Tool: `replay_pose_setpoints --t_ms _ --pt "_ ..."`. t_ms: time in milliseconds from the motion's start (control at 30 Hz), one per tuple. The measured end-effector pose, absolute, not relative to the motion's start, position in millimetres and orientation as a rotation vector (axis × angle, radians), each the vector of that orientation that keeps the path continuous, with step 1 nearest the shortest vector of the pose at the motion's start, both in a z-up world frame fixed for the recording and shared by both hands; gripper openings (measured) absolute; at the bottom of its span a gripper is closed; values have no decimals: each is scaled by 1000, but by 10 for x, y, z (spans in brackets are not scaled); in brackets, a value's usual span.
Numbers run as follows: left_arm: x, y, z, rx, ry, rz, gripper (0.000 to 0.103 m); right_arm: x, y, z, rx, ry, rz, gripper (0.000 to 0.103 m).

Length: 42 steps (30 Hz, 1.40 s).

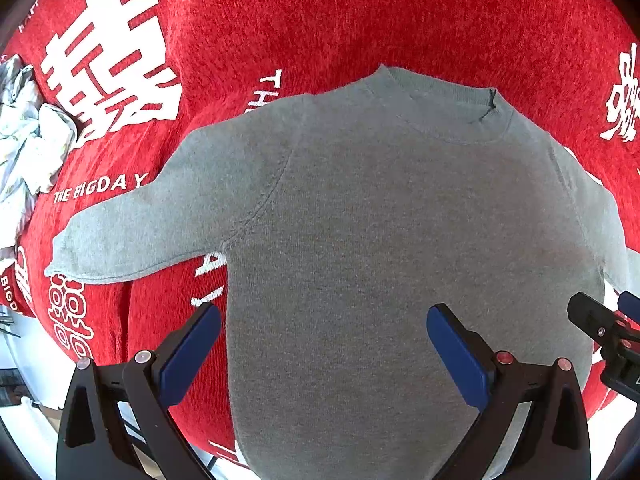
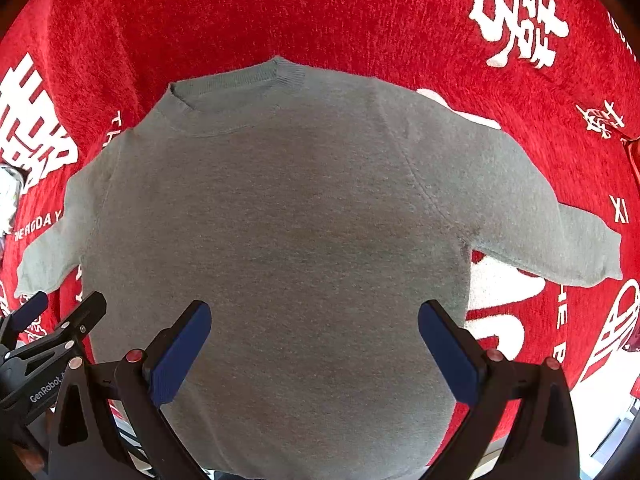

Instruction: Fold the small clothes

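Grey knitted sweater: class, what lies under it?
The grey knitted sweater lies spread flat on a red cloth with white lettering, visible all around it. Whatever print or surface sits beneath the sweater's body is covered.

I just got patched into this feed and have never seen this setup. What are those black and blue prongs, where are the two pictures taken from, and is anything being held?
Each picture comes from a fisheye camera on a handheld gripper, looking along its two blue-padded fingers. One shows the left gripper, the other the right gripper. Both are open, holding nothing. Beneath them a small grey sweater lies flat, sleeves spread, on a red cloth printed with white characters. A crumpled light-coloured garment sits at the far left.
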<state>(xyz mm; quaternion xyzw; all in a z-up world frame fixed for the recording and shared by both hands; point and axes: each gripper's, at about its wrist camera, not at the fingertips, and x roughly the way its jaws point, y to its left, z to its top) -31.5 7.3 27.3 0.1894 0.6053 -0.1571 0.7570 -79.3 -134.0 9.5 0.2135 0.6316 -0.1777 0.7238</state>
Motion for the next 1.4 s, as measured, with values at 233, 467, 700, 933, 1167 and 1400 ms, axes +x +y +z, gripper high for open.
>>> replay_pose_setpoints --t_ms 233,467,700,933,1167,1400 --pt "-313 84 268 412 1321 -338 103 -781 -1302 102 467 1392 -391 103" --pt "-319 103 265 413 1321 -339 103 -777 -1295 106 467 1392 -392 103" --pt "-301 126 260 414 1320 -340 103 -777 -1290 107 465 1391 -393 103" --pt "-273 110 257 418 1320 -343 103 -779 -1253 115 459 1392 -392 103" --pt "-249 113 253 417 1324 -343 103 -767 -1256 118 458 1393 -394 103" --pt "-240 139 253 414 1317 -340 103 -748 -1230 123 450 1393 -395 103"
